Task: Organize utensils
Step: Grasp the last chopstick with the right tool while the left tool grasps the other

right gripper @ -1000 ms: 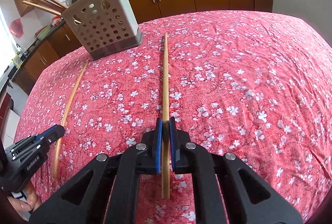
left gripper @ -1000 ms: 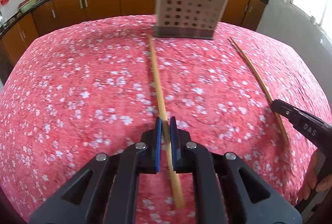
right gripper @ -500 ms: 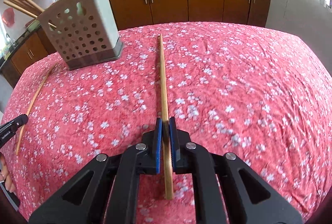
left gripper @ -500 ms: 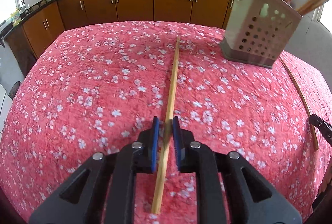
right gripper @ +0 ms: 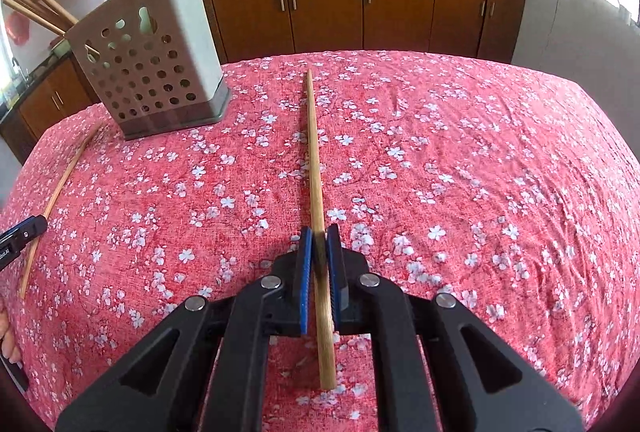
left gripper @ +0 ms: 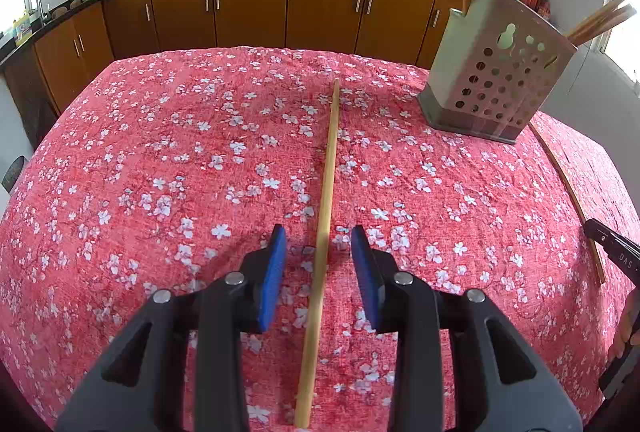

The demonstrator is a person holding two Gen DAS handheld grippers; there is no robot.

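A bamboo chopstick [left gripper: 326, 208] lies on the red floral tablecloth between the fingers of my left gripper [left gripper: 319, 248], which is open around it. My right gripper [right gripper: 319, 248] is shut on a second chopstick [right gripper: 314, 160] that points toward the far table edge. A perforated grey utensil holder [left gripper: 496, 72] with several chopsticks stands at the right in the left wrist view. It shows at the left in the right wrist view [right gripper: 148, 72]. Each view shows the other gripper's tip and chopstick at its edge.
The tablecloth [left gripper: 160, 172] covers a round table. Brown kitchen cabinets [left gripper: 248, 8] with a black counter and woks stand behind it. The other chopstick lies beside the holder in each view [left gripper: 568, 192] [right gripper: 60, 188].
My left gripper has opened and let go of its chopstick, which now lies on the cloth. Both views have swung so the holder sits more to the side. The right gripper stays shut.
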